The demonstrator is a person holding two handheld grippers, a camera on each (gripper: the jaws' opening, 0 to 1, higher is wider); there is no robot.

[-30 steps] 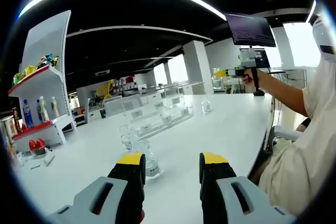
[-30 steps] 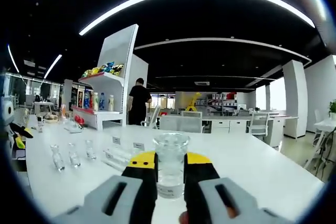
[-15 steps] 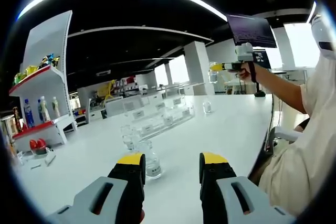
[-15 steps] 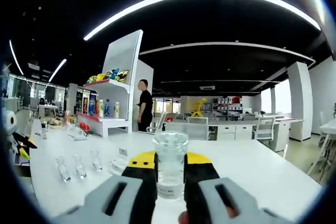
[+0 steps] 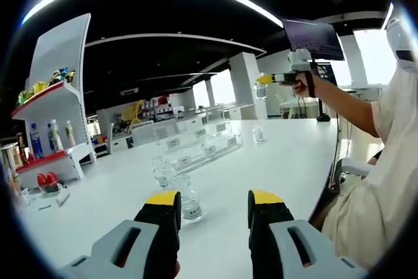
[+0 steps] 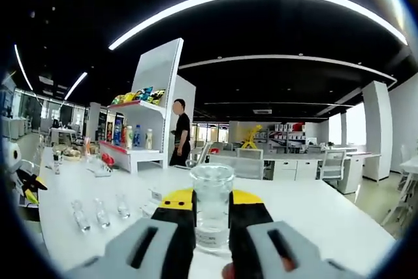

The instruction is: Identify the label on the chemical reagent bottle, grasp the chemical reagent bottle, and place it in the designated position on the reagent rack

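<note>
**Bottle held high, rack far below**

My right gripper [image 6: 210,227] has its jaws clenched on the bottle [image 6: 211,204], lifted well above the table [image 5: 281,155]. My left gripper [image 5: 214,217] hangs released near another bottle [image 5: 188,202]. The glass could slip, or I could misread its label and choose the wrong rack [image 5: 196,145] slot.

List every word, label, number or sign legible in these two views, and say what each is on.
No text can be read.
Label on the held reagent bottle, low on its front between the right gripper jaws: blurred.
White tags on the clear reagent rack: too small.
Dark wall screen: text unreadable.
Drink bottles on the white shelf: labels too small.
</note>
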